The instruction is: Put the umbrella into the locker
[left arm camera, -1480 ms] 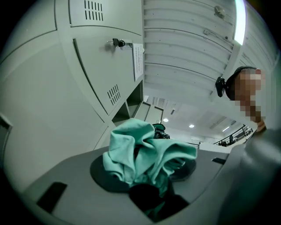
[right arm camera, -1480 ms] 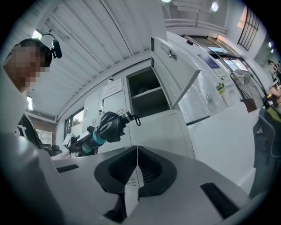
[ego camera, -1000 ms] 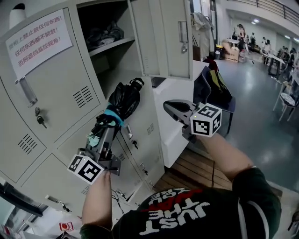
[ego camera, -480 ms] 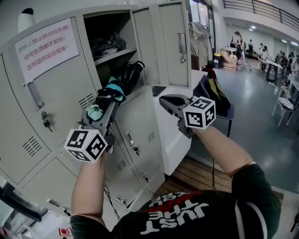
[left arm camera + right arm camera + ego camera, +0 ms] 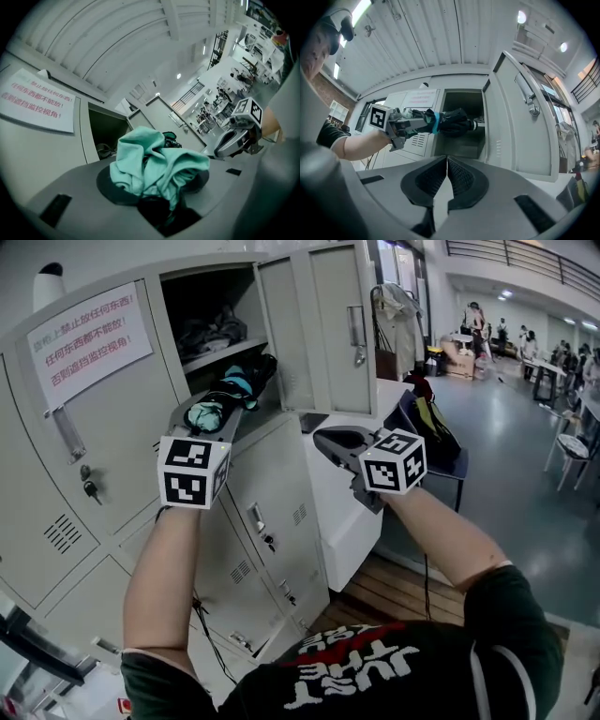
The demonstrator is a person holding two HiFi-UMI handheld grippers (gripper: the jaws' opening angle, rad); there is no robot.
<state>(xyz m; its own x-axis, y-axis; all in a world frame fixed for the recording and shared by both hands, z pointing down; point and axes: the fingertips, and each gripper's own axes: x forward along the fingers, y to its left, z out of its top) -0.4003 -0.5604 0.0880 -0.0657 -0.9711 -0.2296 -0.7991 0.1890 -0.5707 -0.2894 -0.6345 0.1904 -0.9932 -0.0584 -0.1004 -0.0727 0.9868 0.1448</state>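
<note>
The folded umbrella (image 5: 240,382) is black with a teal strap and loose teal fabric (image 5: 157,161). My left gripper (image 5: 223,405) is shut on its handle end and holds it nearly level. Its black tip (image 5: 474,124) reaches into the open locker compartment (image 5: 217,354), below the shelf (image 5: 228,341). The right gripper view shows the umbrella (image 5: 450,122) spanning from my left gripper (image 5: 423,123) into the dark opening (image 5: 461,140). My right gripper (image 5: 325,440) hangs shut and empty to the right of the locker, pads (image 5: 458,177) touching.
The locker door (image 5: 319,320) stands swung open to the right. Dark clothes (image 5: 211,327) lie on the upper shelf. A paper notice (image 5: 80,334) hangs on the neighbouring door, with keys (image 5: 89,489) below it. A chair with a bag (image 5: 433,432) stands at the right.
My left gripper has risen and rolled, bringing the umbrella from a tilt in front of the lower doors to level, with its tip inside the open compartment. The right gripper rose slightly.
</note>
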